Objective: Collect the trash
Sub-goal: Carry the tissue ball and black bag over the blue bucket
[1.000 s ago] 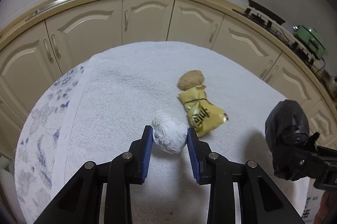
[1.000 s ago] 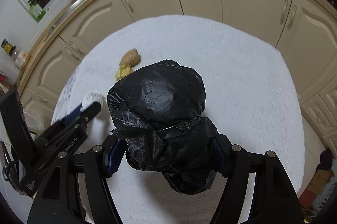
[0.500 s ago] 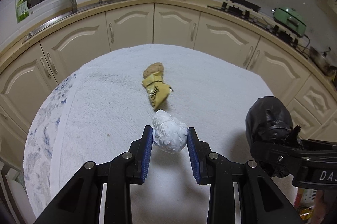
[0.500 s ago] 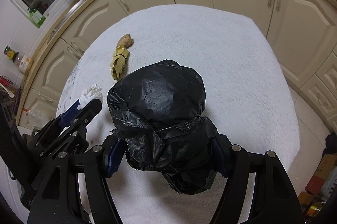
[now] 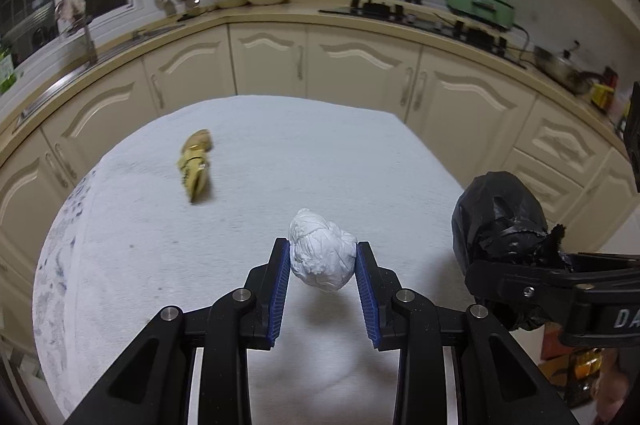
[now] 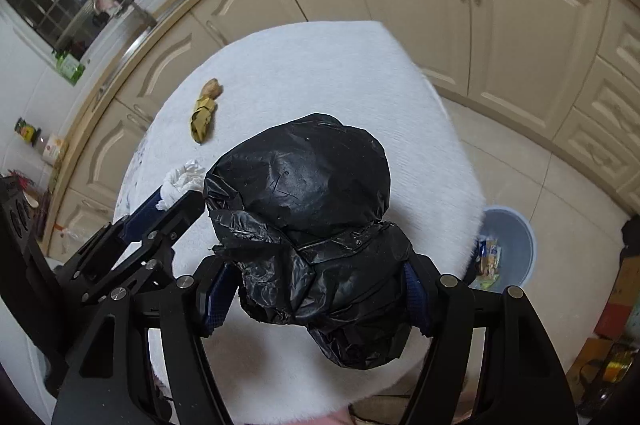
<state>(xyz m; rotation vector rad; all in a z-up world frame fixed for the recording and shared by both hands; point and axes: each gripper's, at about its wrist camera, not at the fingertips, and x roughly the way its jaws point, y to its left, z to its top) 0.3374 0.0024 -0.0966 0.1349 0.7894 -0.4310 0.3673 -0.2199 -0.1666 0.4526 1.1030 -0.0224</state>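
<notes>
Left wrist view: your left claw (image 5: 322,267) is clenched on the white crumpled wad (image 5: 322,255), both blue pads (image 5: 281,285) pressing its sides, and it hangs clear above the white-clothed surface (image 5: 280,153). Off to its right, your right claw (image 6: 316,289) grips the black bag bundle (image 6: 304,221), jaws set wide around its lower bulge, the rounded top sticking out past the fingertips. That bundle fills the right wrist view and hides much of the surface beyond it. Only this view gives you the blue bin (image 6: 510,249) on the floor past the surface's right edge, with some wrappers inside. Further out, the yellow wrapper (image 5: 194,173) lies on the cloth, touching the brown lump (image 5: 199,139) at its far end, both well apart from the claws. Cream cabinets (image 5: 360,69) curve behind the surface.
</notes>
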